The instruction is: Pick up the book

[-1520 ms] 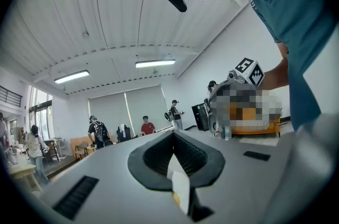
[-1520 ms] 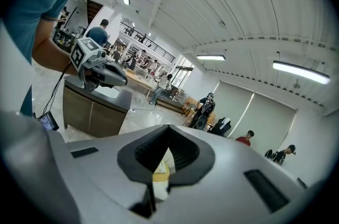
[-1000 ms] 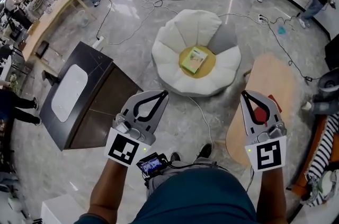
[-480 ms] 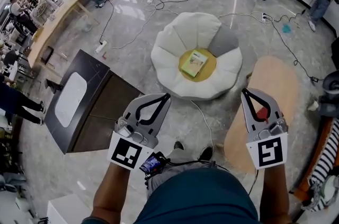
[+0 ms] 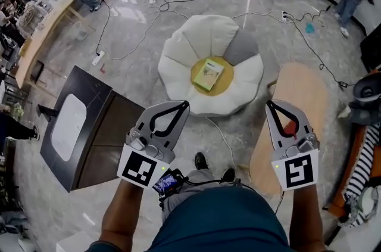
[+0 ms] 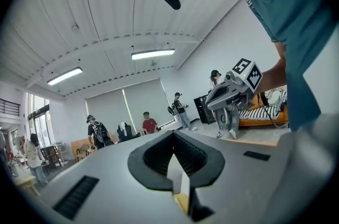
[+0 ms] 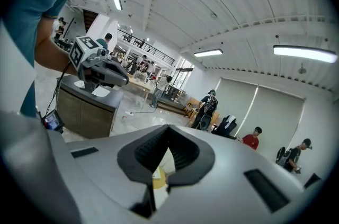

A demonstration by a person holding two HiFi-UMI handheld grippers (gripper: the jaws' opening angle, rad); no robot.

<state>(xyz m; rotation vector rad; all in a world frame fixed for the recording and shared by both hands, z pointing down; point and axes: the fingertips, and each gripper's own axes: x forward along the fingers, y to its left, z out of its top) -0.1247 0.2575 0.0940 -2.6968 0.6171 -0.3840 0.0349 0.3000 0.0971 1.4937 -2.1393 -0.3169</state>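
A thin green-and-white book (image 5: 209, 74) lies flat on the round yellow centre (image 5: 221, 85) of a white petal-shaped floor cushion (image 5: 189, 48), in the middle of the head view. My left gripper (image 5: 186, 104) is held out below the cushion's near left edge, jaws shut and empty. My right gripper (image 5: 268, 103) hangs level with it near the cushion's right side, also shut and empty. Both are well short of the book. In the left gripper view its shut jaws (image 6: 179, 181) fill the lower half, and the right gripper (image 6: 233, 91) shows beyond.
A dark cabinet with a white inset top (image 5: 77, 126) stands at the left. A pale wooden oval table (image 5: 297, 96) lies at the right, partly under the right gripper. Cables (image 5: 149, 12) trail over the marble floor. People stand and sit along the far edges.
The cushion and book have come a little nearer and drifted left in the head view as both grippers advanced toward them. Both jaws stayed shut.
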